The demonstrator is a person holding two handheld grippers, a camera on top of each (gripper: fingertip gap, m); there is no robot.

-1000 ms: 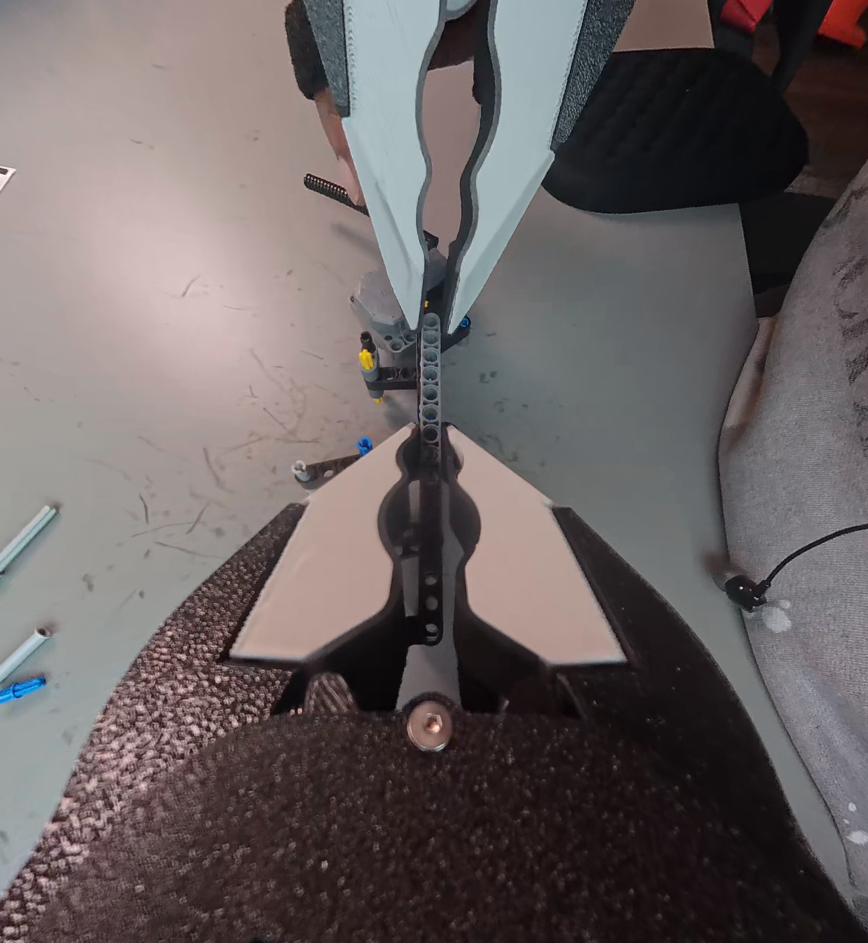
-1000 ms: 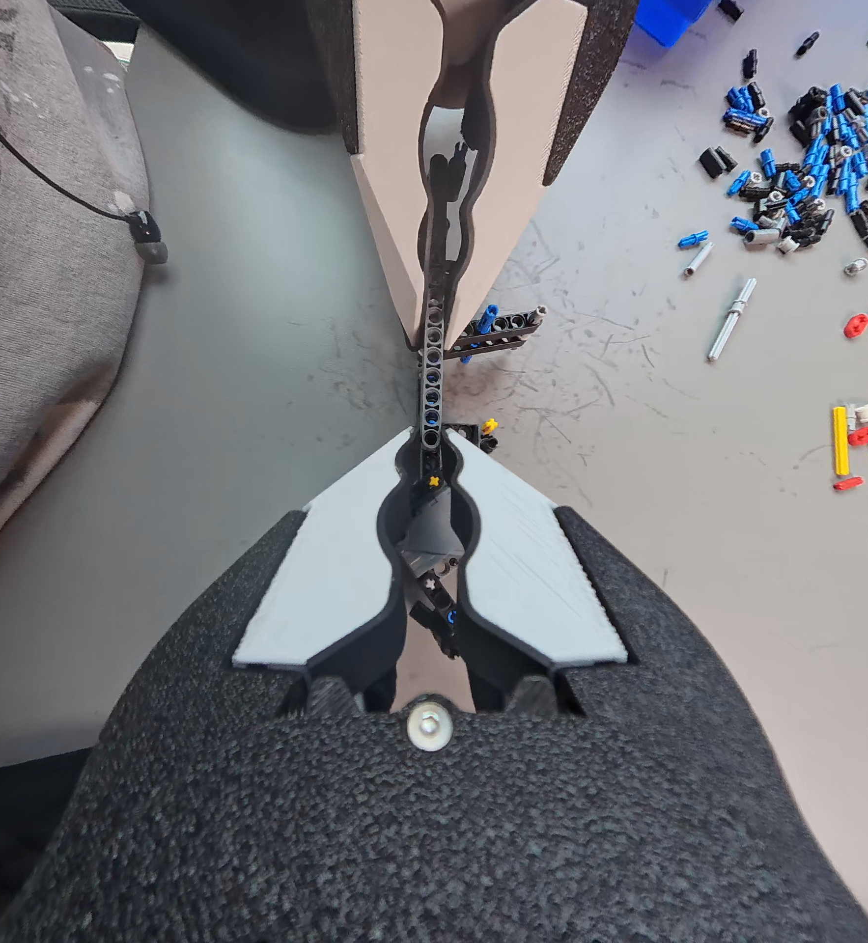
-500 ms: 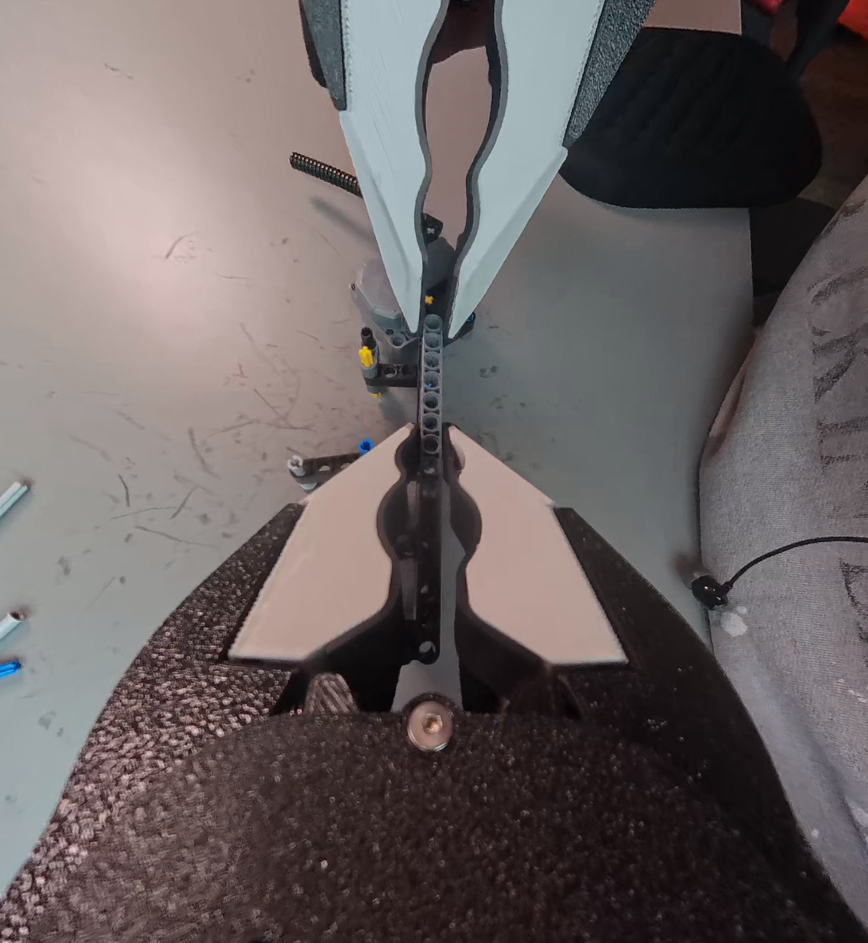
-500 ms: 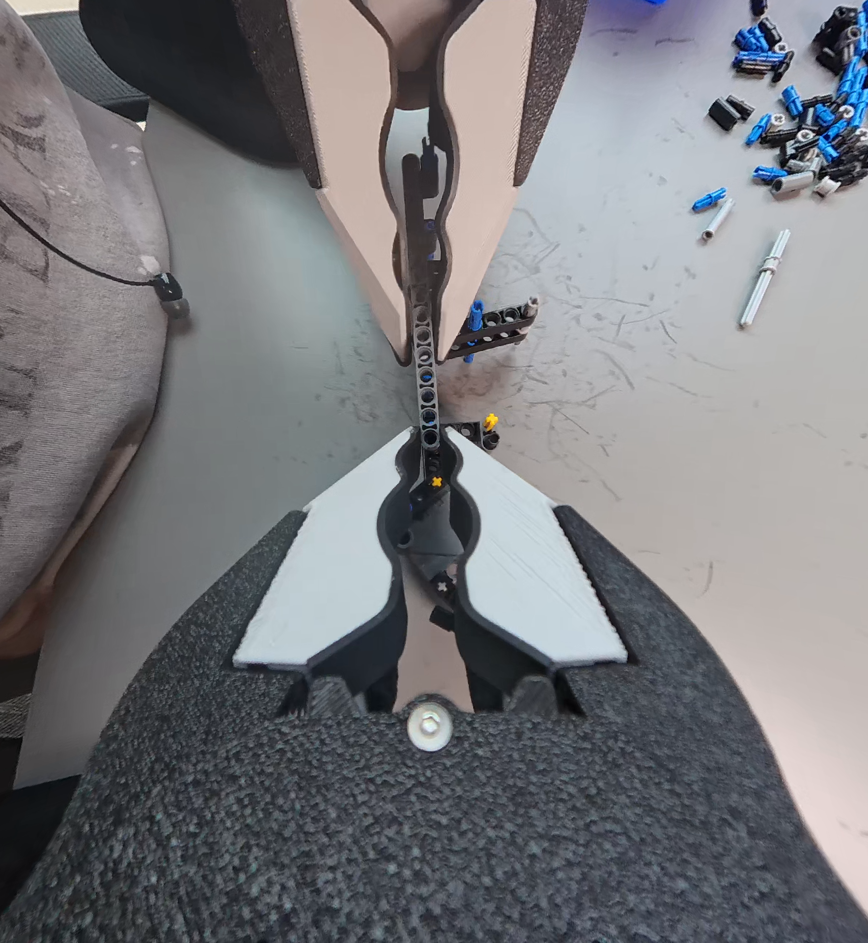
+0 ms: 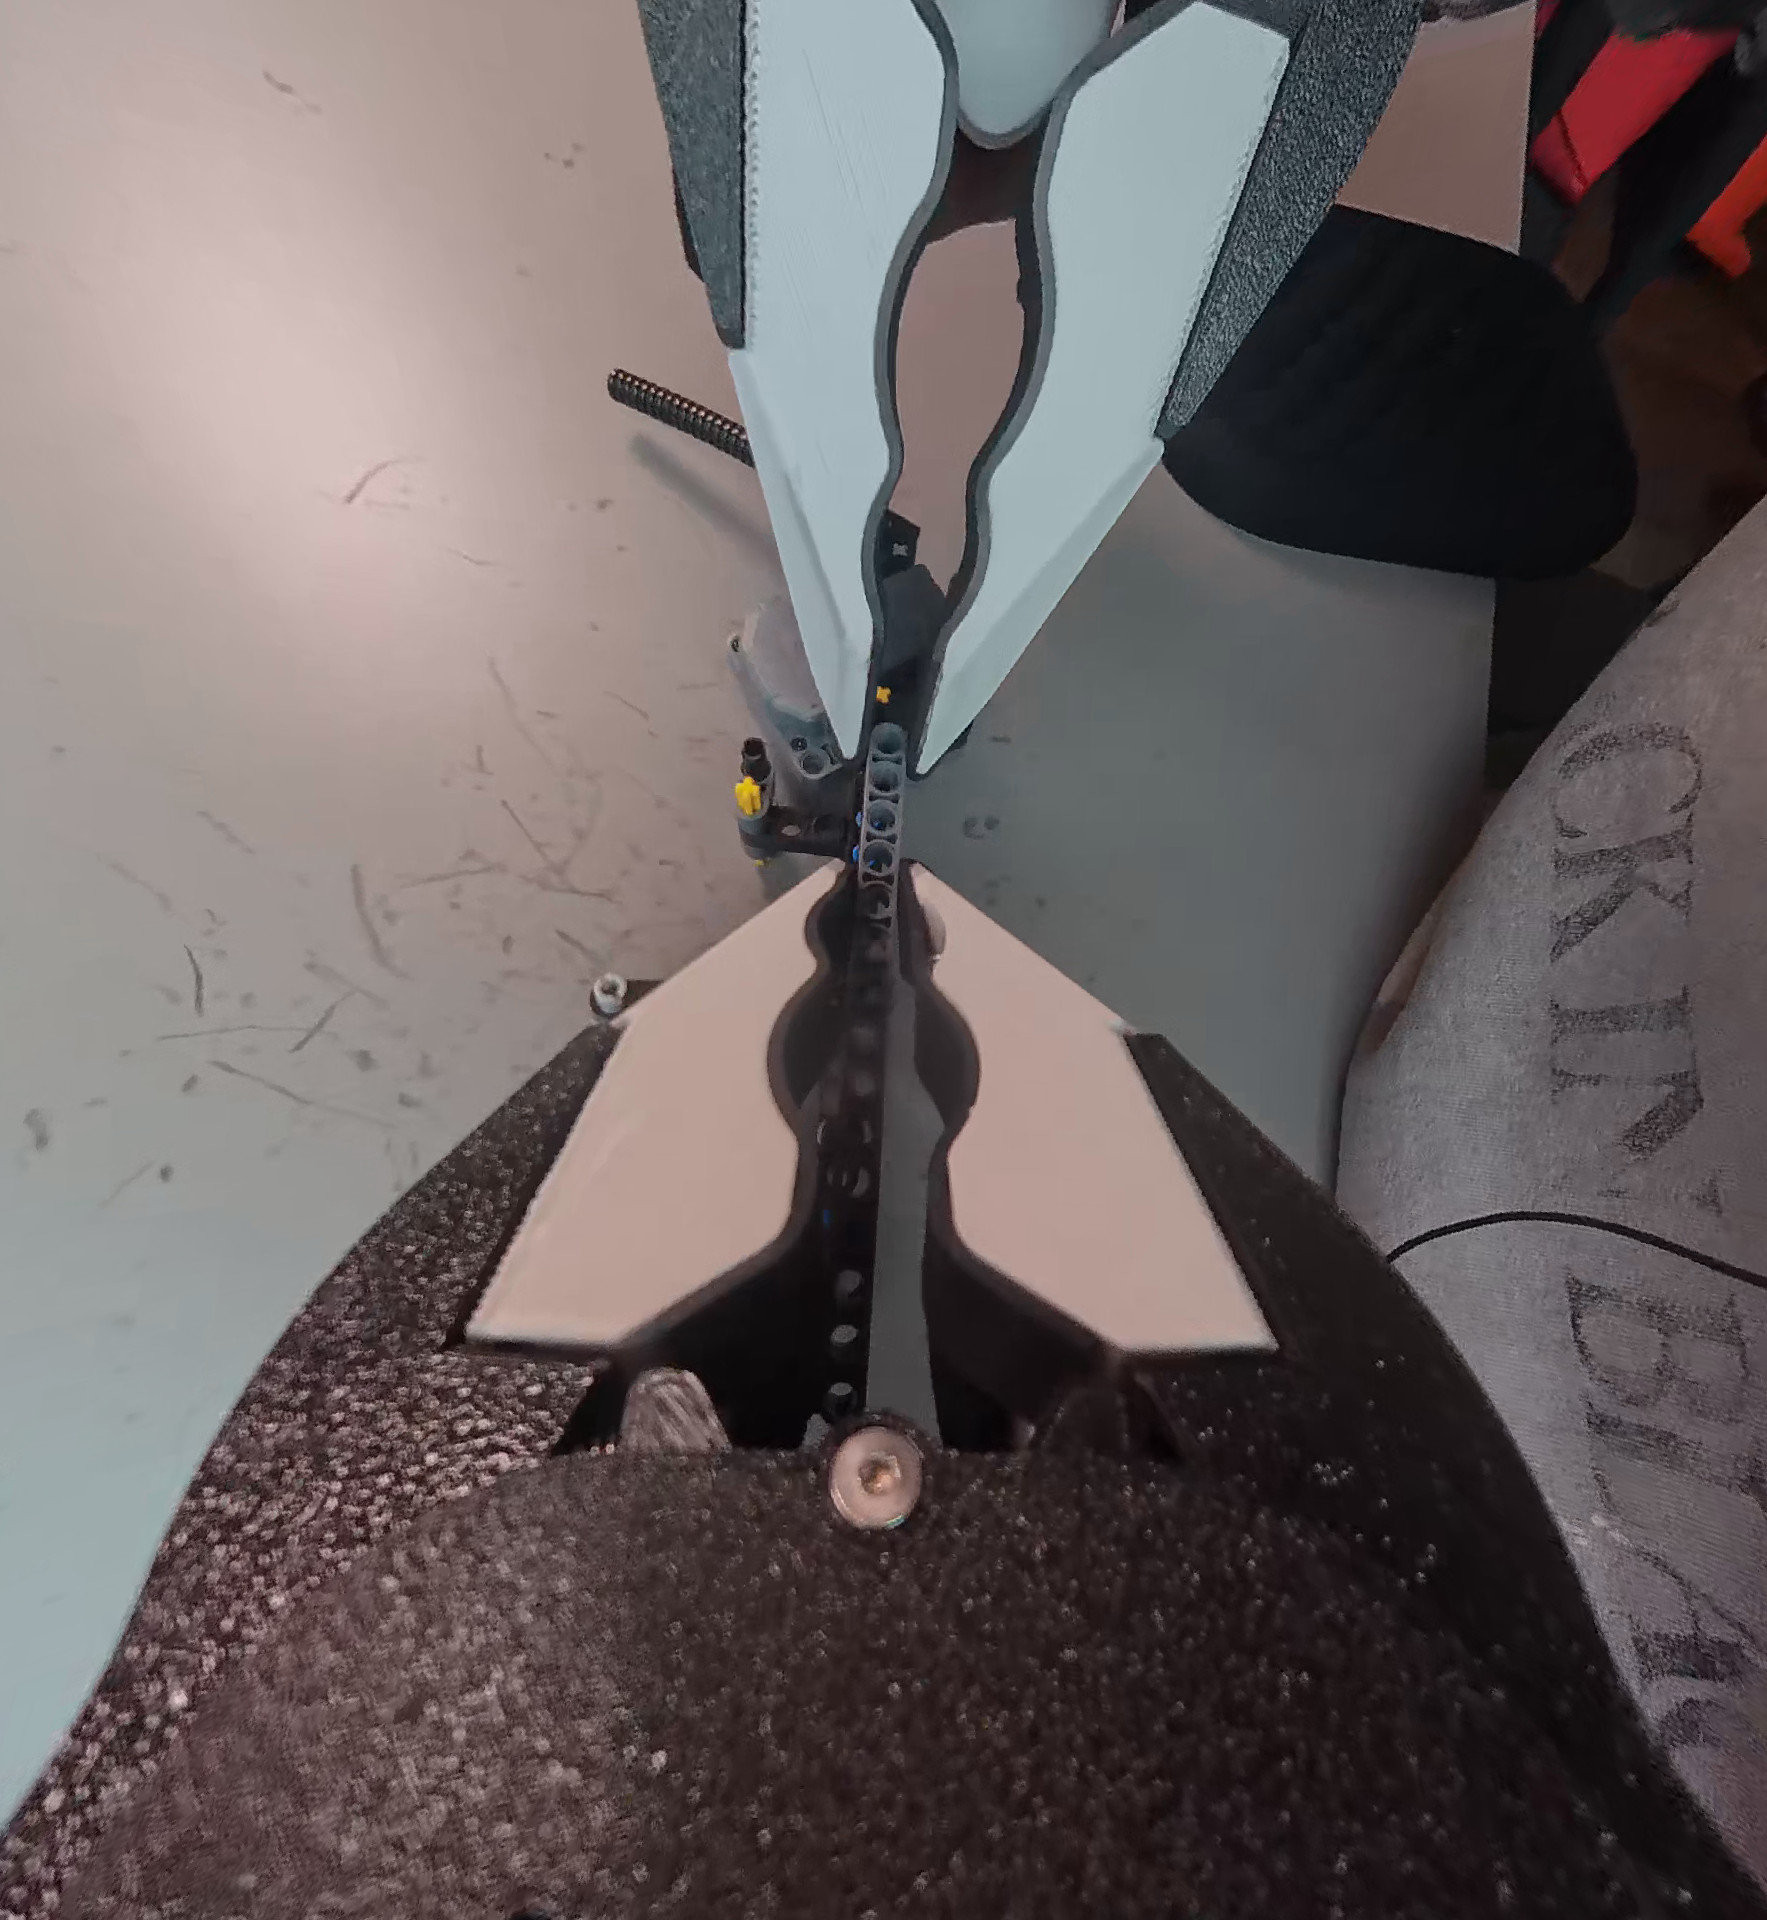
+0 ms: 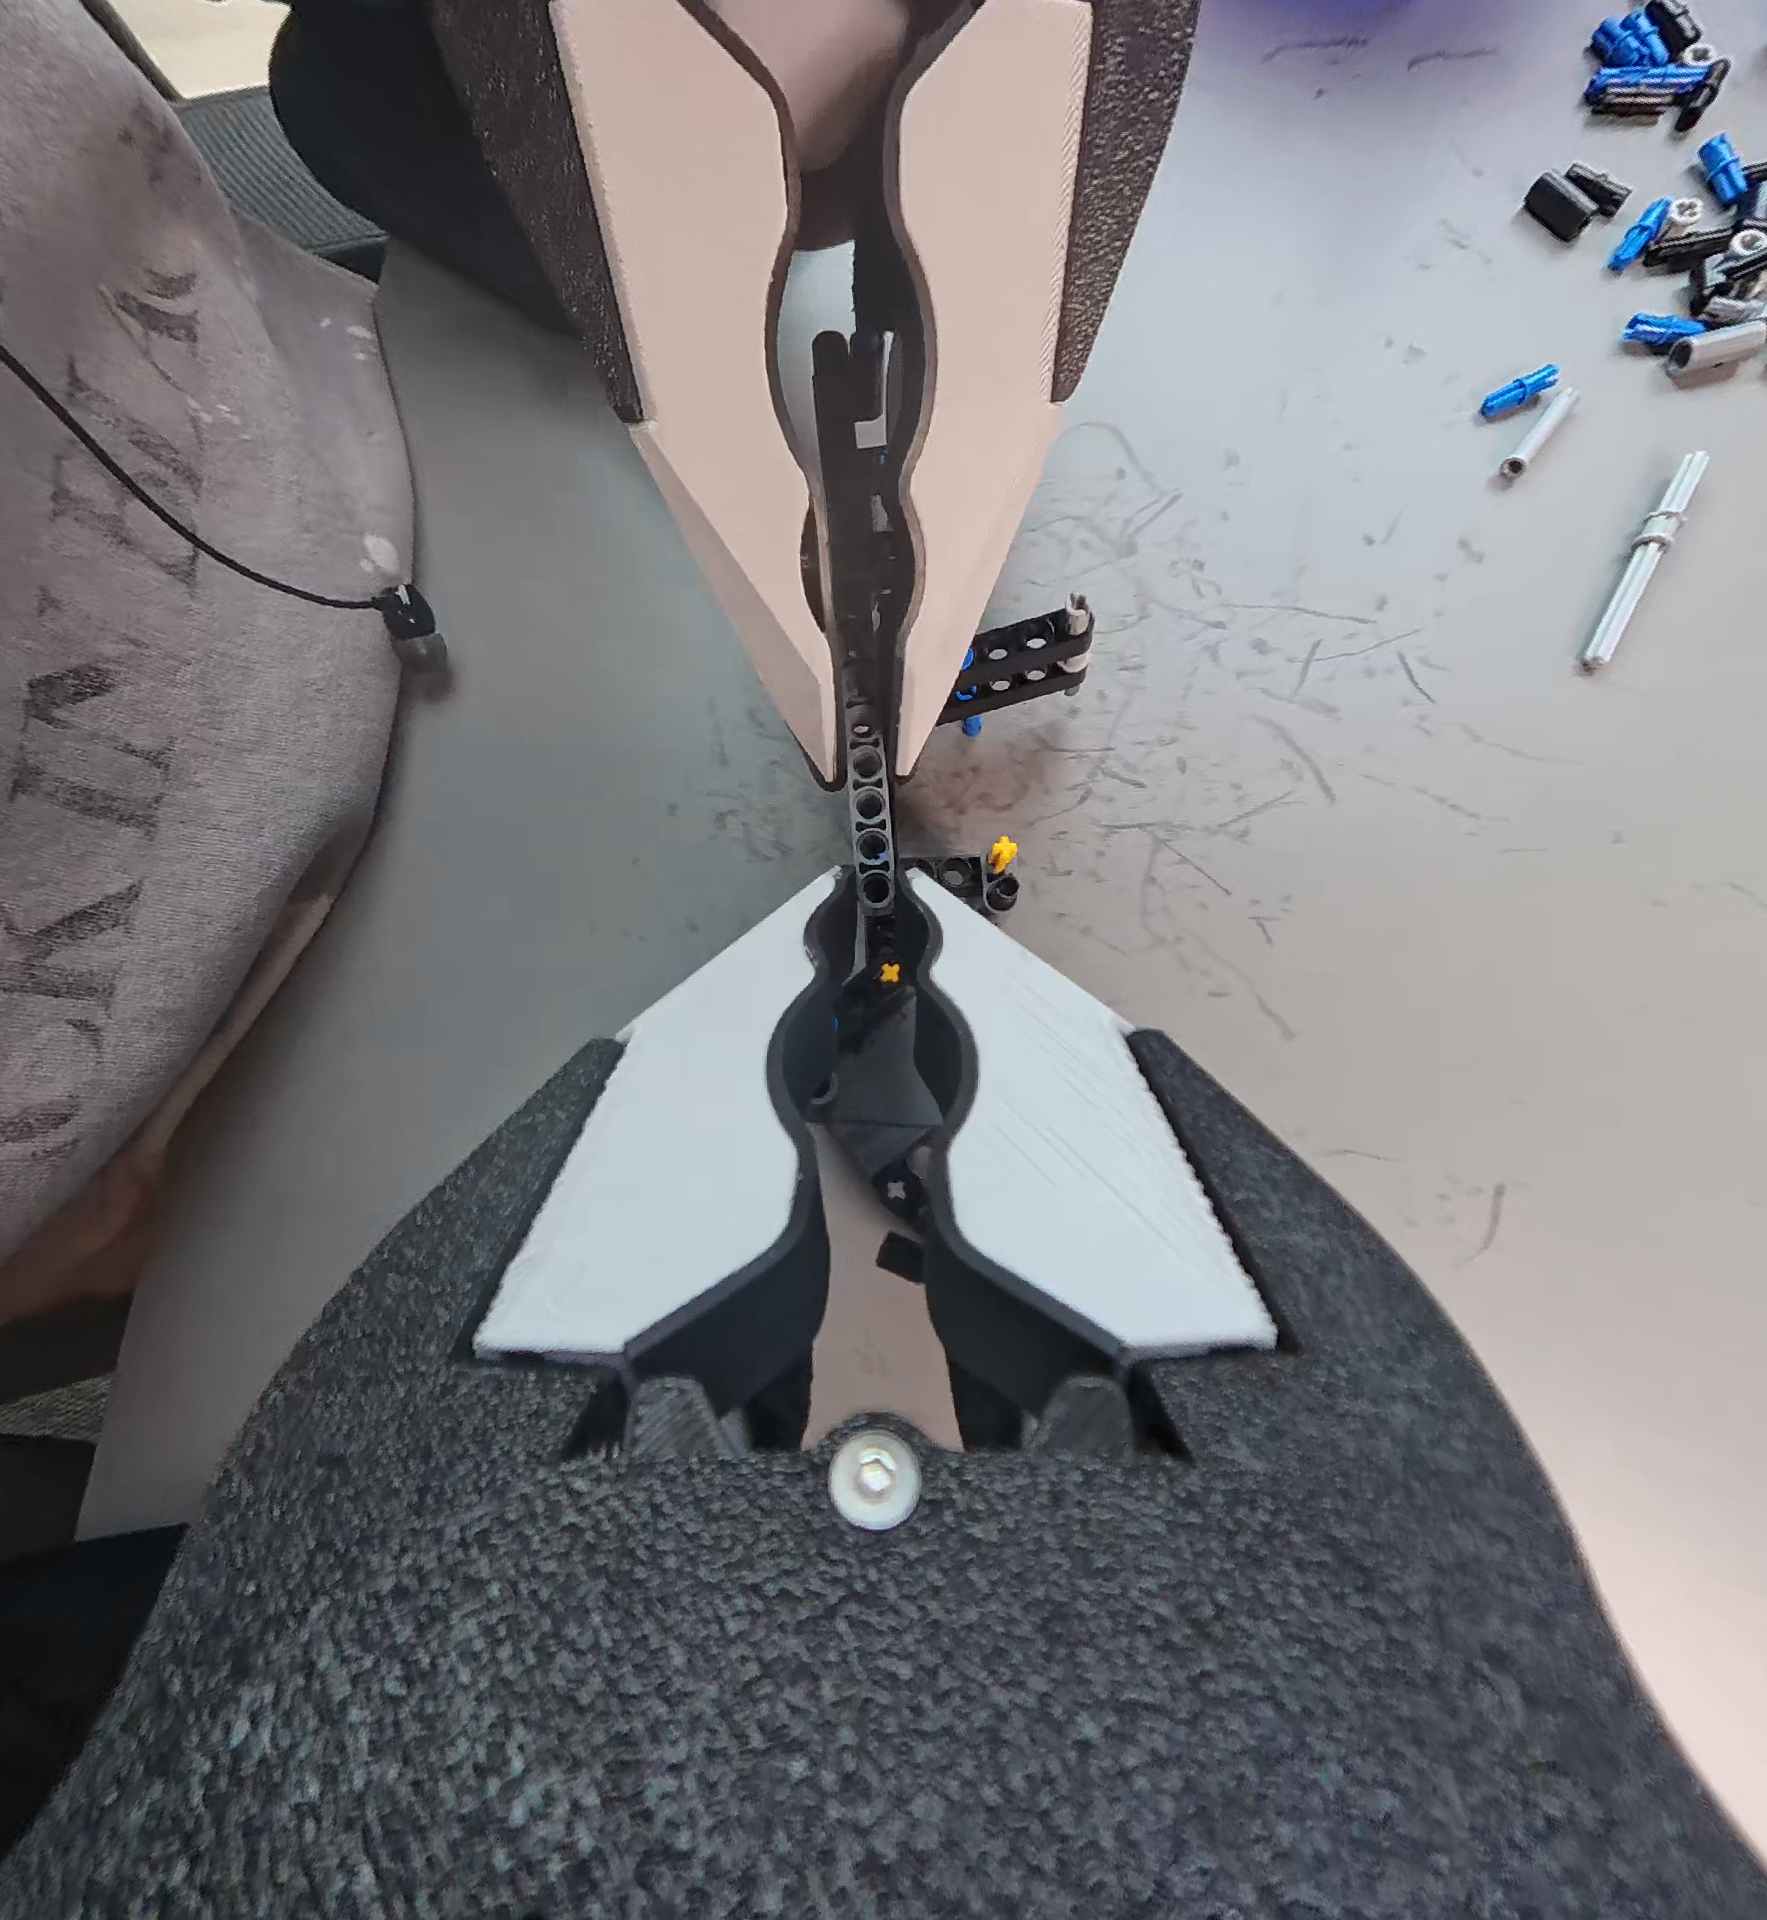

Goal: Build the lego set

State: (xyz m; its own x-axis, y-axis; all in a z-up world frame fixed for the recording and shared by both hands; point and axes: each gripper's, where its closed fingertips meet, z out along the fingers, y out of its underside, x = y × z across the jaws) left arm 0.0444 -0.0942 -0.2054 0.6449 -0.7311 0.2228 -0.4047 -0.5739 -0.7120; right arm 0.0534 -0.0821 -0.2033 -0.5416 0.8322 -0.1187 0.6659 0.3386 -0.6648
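Table point(image 6: 1481, 1039): grey, scratched top carrying loose parts; a person in a grey printed top sits at its near edge.
Left hand-held gripper point(image 5: 874, 883): beige fingers pressed together on one end of the long black beam point(image 5: 881, 821).
Right hand-held gripper point(image 6: 874, 883): pale grey fingers pinching the dark lego assembly point(image 6: 874, 1101) that the beam's other end meets; both held above the table, tip to tip.
Pile of blue, black and grey pins point(image 6: 1731, 229): toward the far right corner.
Short black beam pair point(image 6: 1024, 660): on the table beside the left gripper's tip.
Grey axle point(image 6: 1643, 561): right of it, well apart.
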